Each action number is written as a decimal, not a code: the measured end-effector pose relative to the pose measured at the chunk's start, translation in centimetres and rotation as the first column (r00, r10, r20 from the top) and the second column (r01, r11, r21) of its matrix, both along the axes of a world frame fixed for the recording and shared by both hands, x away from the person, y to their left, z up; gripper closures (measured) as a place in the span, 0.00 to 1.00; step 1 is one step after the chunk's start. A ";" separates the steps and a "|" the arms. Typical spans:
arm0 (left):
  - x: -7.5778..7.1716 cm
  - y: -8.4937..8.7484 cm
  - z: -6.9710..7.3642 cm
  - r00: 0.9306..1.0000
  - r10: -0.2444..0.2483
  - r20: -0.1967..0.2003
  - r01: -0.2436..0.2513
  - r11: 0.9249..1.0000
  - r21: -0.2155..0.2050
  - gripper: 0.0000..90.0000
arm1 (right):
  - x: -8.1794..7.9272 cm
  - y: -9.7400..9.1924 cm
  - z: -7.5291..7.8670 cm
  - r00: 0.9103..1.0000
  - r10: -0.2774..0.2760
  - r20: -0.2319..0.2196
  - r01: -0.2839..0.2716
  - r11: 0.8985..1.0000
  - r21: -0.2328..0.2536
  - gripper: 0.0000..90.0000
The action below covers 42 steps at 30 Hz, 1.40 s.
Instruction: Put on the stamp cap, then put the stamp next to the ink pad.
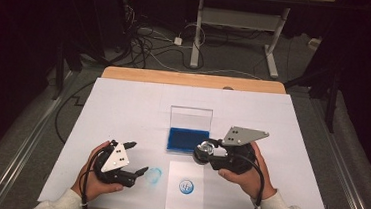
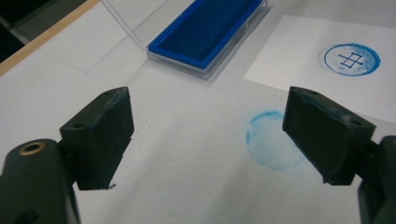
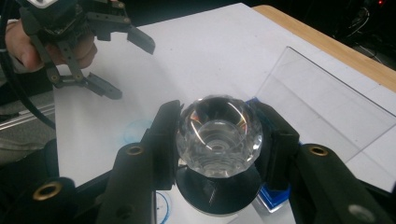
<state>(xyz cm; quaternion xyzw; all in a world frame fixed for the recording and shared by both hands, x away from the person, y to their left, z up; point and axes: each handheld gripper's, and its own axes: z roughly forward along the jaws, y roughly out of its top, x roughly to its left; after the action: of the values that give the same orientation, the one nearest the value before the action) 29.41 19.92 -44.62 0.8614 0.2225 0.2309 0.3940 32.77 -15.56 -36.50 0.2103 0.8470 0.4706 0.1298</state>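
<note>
Stamp (image 1: 205, 148) status, high view: my right gripper (image 1: 209, 145) clamps it at the ink pad (image 1: 188, 139); one blue print on the paper (image 1: 185, 186). Left gripper view: my left gripper (image 2: 208, 133) gapes wide, holding nothing, over a faint ring (image 2: 271, 139). Right gripper view: jaws pinch the crystal knob; judged re-inking, stamping remains.

Bright, evenly lit white table (image 1: 123, 104) amid dark surroundings; soft shadows, slight close-range blur in gripper views.

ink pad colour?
Deep blue ink pad, in a clear case with its lid up; clearest in the left gripper view.
</note>
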 end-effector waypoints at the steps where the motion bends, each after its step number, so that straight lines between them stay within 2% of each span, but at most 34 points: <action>1: 0.0 0.2 0.0 1.000 0.006 0.000 -0.006 1.000 -0.003 0.18 | 0.0 -0.1 0.1 1.000 -0.002 0.002 0.002 1.000 0.003 0.63; 12: -0.7 2.0 -0.5 0.999 0.045 0.006 -0.045 0.999 0.022 0.18 | 0.2 -1.3 0.5 1.000 -0.031 0.005 0.031 1.000 0.003 0.63; 15: -0.8 2.0 -0.8 0.999 0.050 0.020 -0.051 0.997 0.055 0.18 | 0.3 -1.4 0.6 0.999 -0.041 0.007 0.041 0.999 -0.004 0.63; 19: -1.0 2.0 -0.8 0.999 0.042 0.022 -0.043 0.998 0.049 0.18 | 0.6 -1.8 0.6 0.997 -0.072 0.012 0.072 0.997 -0.021 0.63; 21: -0.9 2.0 -1.0 0.999 0.049 0.009 -0.050 0.997 0.053 0.18 | 0.8 -2.0 0.6 0.996 -0.087 0.012 0.087 0.996 -0.022 0.63; 25: -0.6 2.0 -0.9 0.998 0.057 -0.001 -0.057 0.998 0.027 0.18 | 1.3 -2.3 0.3 0.994 -0.108 0.012 0.108 0.993 -0.039 0.63; 33: -0.8 2.2 -1.0 0.997 0.076 -0.008 -0.076 0.997 0.028 0.18 | 3.0 -2.9 -0.3 0.986 -0.169 0.015 0.169 0.981 -0.092 0.63; 36: -0.8 2.1 -0.9 0.997 0.081 0.001 -0.081 0.996 0.024 0.18 | 3.7 -3.1 -0.5 0.984 -0.178 0.014 0.178 0.979 -0.100 0.63; 42: -0.7 2.0 -1.1 0.997 0.077 -0.008 -0.076 0.997 0.030 0.18 | 4.9 -3.1 -0.9 0.981 -0.193 -0.001 0.192 0.974 -0.121 0.63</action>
<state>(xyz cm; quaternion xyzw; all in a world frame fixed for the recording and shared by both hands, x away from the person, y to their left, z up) 28.68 21.92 -45.71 0.8590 0.2535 0.2453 0.3710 37.65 -18.66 -37.39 0.2863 0.8503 0.4025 0.1816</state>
